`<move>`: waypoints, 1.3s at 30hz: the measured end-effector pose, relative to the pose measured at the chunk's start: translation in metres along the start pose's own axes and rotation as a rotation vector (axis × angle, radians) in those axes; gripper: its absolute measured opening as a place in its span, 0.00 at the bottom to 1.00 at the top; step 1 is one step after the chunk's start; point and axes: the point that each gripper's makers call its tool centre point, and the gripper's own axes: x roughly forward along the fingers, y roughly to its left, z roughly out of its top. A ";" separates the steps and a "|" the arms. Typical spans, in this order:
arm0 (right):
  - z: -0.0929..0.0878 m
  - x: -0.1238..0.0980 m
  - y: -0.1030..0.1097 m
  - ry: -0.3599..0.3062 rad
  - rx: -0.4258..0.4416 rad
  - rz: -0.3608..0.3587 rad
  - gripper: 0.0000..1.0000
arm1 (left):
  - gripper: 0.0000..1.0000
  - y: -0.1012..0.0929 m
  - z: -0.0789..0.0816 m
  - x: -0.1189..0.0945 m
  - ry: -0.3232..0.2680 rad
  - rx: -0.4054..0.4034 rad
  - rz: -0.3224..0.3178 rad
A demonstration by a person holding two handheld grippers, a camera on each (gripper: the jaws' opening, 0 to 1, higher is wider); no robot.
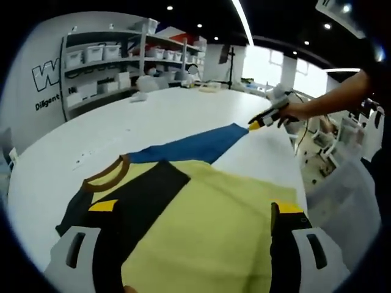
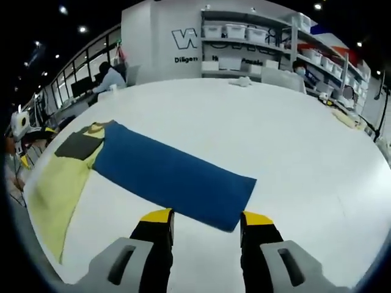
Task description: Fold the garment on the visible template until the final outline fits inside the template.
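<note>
So the garment (image 1: 208, 226) is lying flat on the big white surface (image 1: 153, 116), mostly pale yellow with a black panel (image 1: 143, 201) and a brownish collar (image 1: 107, 176) on one side. A long blue piece (image 2: 174, 177) stretches out from it across the surface, looks like the garment's lying partly on top of it. In the left tool view, the left tool (image 1: 194, 210) sits low over the yellow cloth with its jaws spread wide, nothing between them. The right tool (image 2: 203, 218) is wide open too, hovering just short of the blue piece's far end. Shelves with bins (image 1: 110, 58) stand at the back.
</note>
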 end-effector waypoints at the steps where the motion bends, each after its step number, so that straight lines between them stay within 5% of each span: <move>1: -0.003 0.002 -0.003 0.016 0.009 -0.006 0.35 | 0.98 0.000 0.000 -0.002 -0.001 0.001 0.001; 20: -0.013 0.017 -0.012 0.100 0.056 -0.074 0.20 | 0.98 0.005 -0.017 -0.042 0.013 -0.035 0.070; 28: -0.011 0.018 -0.014 0.109 0.038 -0.067 0.00 | 0.97 0.006 -0.023 -0.057 0.023 -0.047 0.108; 29: -0.007 0.020 -0.016 0.107 -0.010 -0.066 0.00 | 0.97 0.007 -0.024 -0.059 0.022 -0.051 0.114; 39: 0.005 0.022 -0.016 0.078 0.005 -0.029 0.00 | 0.97 0.005 -0.034 -0.081 0.025 -0.076 0.174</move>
